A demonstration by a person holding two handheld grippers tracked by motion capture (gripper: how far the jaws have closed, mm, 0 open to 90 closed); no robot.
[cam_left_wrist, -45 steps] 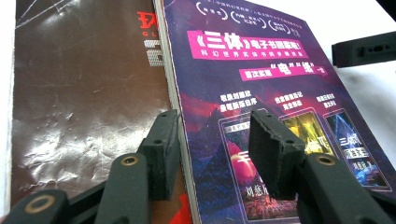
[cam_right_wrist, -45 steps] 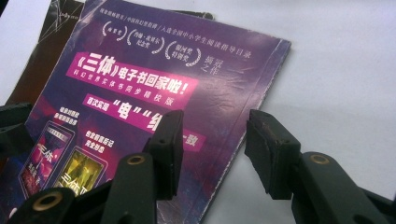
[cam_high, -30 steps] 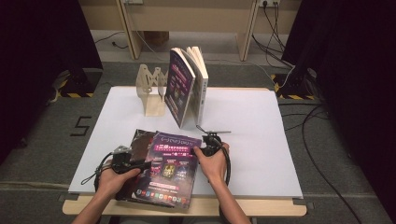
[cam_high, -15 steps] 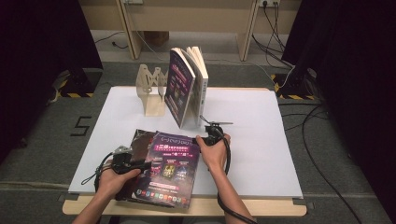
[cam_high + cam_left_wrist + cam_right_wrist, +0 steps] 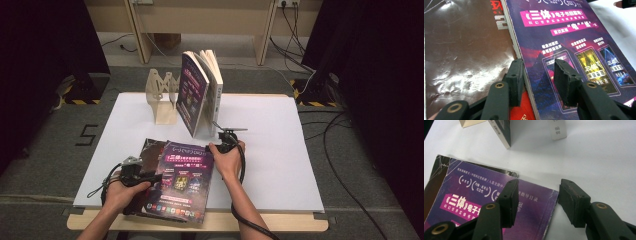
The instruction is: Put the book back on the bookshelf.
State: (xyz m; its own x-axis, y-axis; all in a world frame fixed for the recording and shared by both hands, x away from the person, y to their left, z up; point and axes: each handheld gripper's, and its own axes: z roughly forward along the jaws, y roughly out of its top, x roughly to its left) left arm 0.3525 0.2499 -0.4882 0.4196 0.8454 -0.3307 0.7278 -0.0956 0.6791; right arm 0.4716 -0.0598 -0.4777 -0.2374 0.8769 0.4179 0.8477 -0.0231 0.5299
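two grippers at the purple magazine

the glossy purple magazine [image 5: 184,180] lies flat at the lower centre of the high view, on top of a dark brown magazine [image 5: 466,50]. the left gripper [image 5: 537,75] straddles its left edge, jaws apart, not pressing. the right gripper [image 5: 537,195] sits over its top right corner; its jaws have just been opening and stand wide. 2 books [image 5: 200,95] stand upright at upper centre on the white table [image 5: 280,150].

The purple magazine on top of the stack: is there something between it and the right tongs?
Nothing visible. The right tongs stand open directly over the far right corner of the purple magazine, one jaw above the cover, the other above the white table. The standing books are farther back, out of the way.
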